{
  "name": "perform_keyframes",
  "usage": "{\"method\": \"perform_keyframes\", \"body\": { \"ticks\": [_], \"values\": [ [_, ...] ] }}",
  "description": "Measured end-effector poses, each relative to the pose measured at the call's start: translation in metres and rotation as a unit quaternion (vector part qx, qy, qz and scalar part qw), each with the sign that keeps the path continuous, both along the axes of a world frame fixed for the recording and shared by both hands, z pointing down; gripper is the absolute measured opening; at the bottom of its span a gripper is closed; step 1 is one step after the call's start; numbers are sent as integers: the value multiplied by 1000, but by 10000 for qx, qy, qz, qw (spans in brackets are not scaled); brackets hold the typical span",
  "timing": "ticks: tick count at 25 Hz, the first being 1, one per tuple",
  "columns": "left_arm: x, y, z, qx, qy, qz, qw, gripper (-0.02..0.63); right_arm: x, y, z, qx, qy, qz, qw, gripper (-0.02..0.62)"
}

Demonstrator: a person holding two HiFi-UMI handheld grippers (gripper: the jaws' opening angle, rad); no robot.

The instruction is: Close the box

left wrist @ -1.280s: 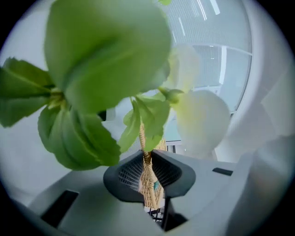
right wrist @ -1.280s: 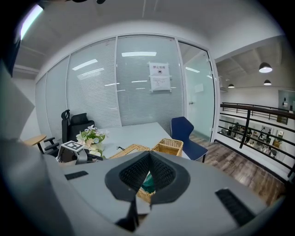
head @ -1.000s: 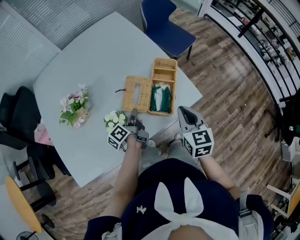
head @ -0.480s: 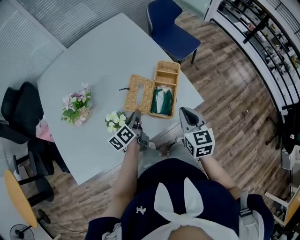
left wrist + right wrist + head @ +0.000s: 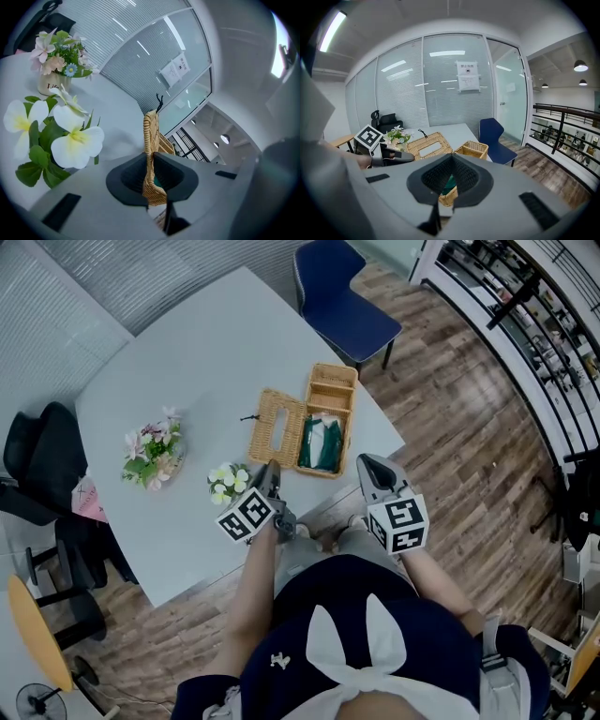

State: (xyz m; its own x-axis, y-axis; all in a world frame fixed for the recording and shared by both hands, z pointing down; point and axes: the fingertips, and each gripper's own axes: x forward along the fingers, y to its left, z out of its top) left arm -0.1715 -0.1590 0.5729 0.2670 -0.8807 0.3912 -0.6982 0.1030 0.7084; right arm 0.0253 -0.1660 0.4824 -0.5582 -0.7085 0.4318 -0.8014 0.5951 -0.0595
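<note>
Two grippers are held at an open wicker box [image 5: 349,418] on the counter [image 5: 187,352].
The lid [image 5: 275,427] lies flat against the box's left side, and its near edge is caught between the fingers [image 5: 126,180] of the left gripper [image 5: 270,470], which are closing on it. The right gripper [image 5: 366,463] is held just off the counter's edge, its fingers closed on nothing. A green packet [image 5: 323,439] is seen in the near compartment.

Left gripper [image 5: 270,469] slightly nearer the wicker lid [image 5: 278,427], jaws closing on its near edge
</note>
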Motion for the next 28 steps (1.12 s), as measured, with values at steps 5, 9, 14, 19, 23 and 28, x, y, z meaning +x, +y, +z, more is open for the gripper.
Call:
{"method": "perform_keyframes", "body": {
  "ticks": [5,9,14,19,23,28],
  "values": [
    [1,-1,-1,-97,-237,21,9997,57,5,-3,0,-9,13,-23,10000,3],
    [3,0,-4,-145,-430,11,9990,57,9,-4,-3,1,-3,-42,10000,3],
    [5,0,-4,-290,-756,-7,9967,57,12,-6,-2,12,-23,-95,10000,3],
    [8,2,-5,-356,-1062,1,9937,57,14,-6,-2,15,-84,-92,9999,3],
    [9,2,-6,-356,-1118,-22,9931,57,16,-4,-1,7,-113,-90,9999,3],
    [11,3,-8,-358,-1330,35,9905,57,21,-1,1,-13,-130,-59,9999,3]
  ]
}}
